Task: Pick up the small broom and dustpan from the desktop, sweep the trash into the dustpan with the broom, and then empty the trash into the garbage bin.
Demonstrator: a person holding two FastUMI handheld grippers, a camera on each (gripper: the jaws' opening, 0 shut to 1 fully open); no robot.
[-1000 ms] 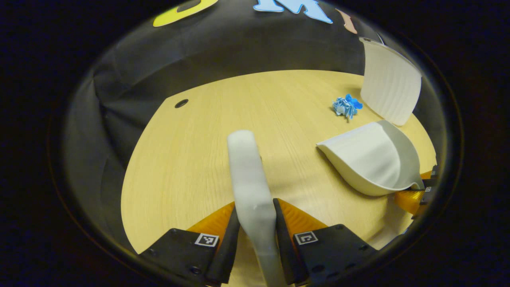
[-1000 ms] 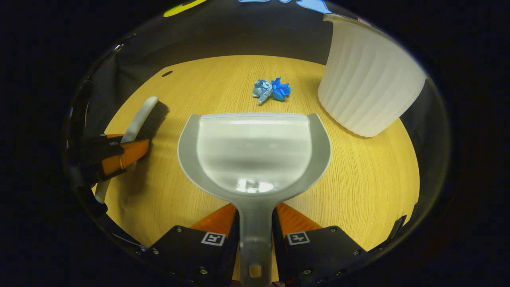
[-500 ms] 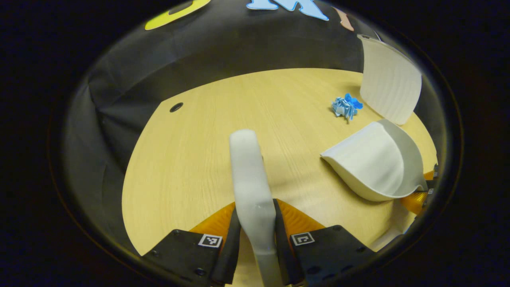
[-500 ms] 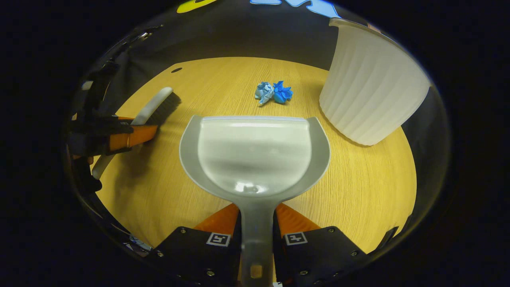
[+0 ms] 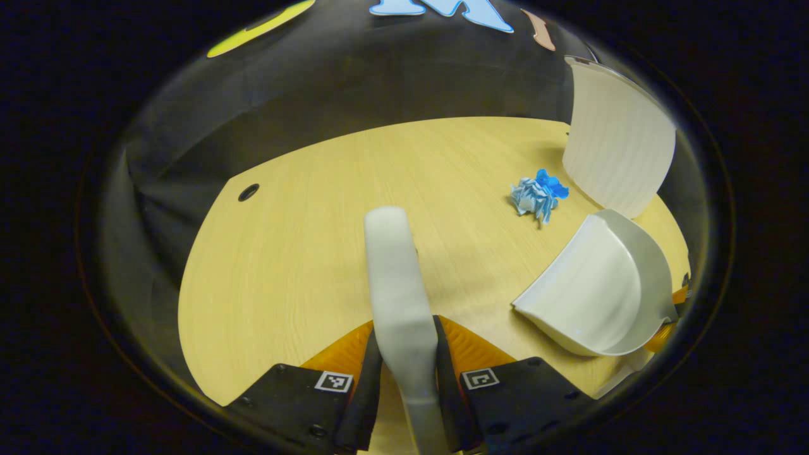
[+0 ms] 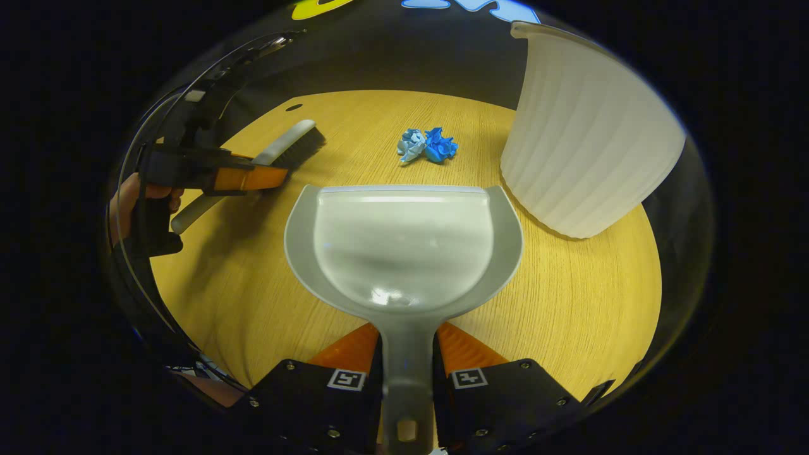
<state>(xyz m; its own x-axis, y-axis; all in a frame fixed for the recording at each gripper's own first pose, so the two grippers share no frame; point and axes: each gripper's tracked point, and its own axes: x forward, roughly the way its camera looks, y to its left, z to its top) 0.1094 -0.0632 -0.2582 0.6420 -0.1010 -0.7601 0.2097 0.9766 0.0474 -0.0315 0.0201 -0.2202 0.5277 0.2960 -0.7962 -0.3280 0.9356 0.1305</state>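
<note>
Two grippers: each one carries a tool above the desk, as set out below from largest thing to smallest.
Desk: light wooden desktop (image 6: 569,303) with a small round hole (image 5: 248,192) near its far left corner, in the left gripper view.
Bin: white ribbed plastic garbage bin (image 6: 584,136), upright at the far right edge of the desk.
Dustpan: grey plastic dustpan (image 6: 403,243); its handle runs back between the fingers of the right gripper (image 6: 406,395), which pinch it from both sides. In the right gripper view its open front lip faces the far edge of the desk, short of the trash. In the left gripper view the dustpan (image 5: 600,287) sits near the right edge, just in front of the bin.
Broom: small broom with a pale grey plastic back and dark bristles (image 6: 287,146), off the desk toward its left side; the left gripper (image 5: 407,379) is clamped on its handle (image 5: 398,284), both fingers pressing the sides.
Hand: a person's hand (image 6: 136,196) holds the left gripper's grip at the left edge of the right gripper view.
Trash: two crumpled paper scraps, one light blue and one darker blue (image 6: 426,145), touching each other on the desk between the dustpan's lip and the far edge, near the base of the bin.
</note>
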